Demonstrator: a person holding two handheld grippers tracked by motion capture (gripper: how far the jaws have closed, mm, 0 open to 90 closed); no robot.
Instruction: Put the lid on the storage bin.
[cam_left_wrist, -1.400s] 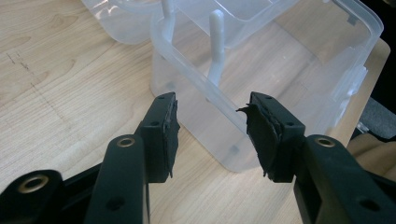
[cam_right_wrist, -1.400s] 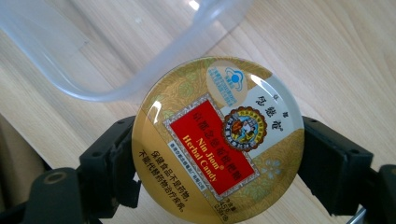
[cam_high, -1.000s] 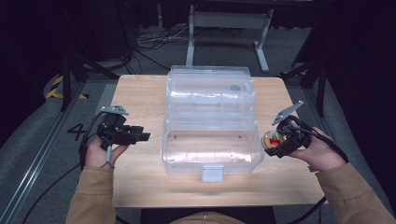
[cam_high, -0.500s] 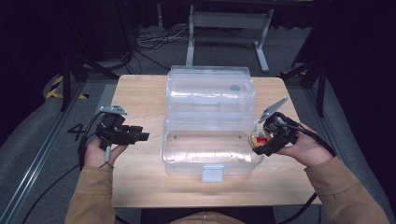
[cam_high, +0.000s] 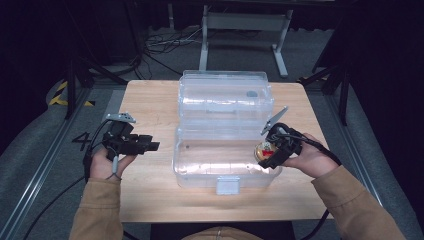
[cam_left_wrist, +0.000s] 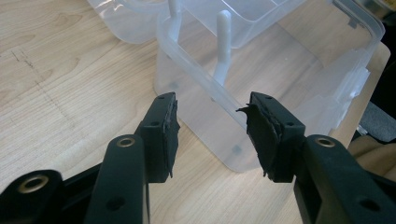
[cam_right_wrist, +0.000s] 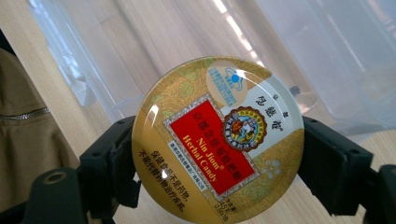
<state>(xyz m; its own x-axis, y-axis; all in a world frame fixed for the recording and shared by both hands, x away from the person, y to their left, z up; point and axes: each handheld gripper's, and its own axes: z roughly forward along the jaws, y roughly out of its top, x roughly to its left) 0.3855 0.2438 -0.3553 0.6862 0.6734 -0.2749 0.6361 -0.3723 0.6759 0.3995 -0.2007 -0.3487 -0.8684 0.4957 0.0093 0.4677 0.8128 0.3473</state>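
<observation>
I see my right hand-held gripper (cam_high: 266, 151) has moved in from the desk's (cam_high: 150, 100) right side and now sits over the right end of the open clear plastic box (cam_high: 220, 150), jaws clamped on the round candy tin (cam_right_wrist: 217, 138). My left hand-held gripper (cam_high: 150, 146) stays put left of the box, jaws parted and holding nothing.

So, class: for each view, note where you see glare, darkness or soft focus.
High view: bright wooden table, dark surroundings, overall soft. Right gripper view: white glare on the candy tin held in the right hand-held gripper; streaked reflections on the clear box behind. Left gripper view: the left hand-held gripper looks sharp; the far box edge is washed out.
</observation>
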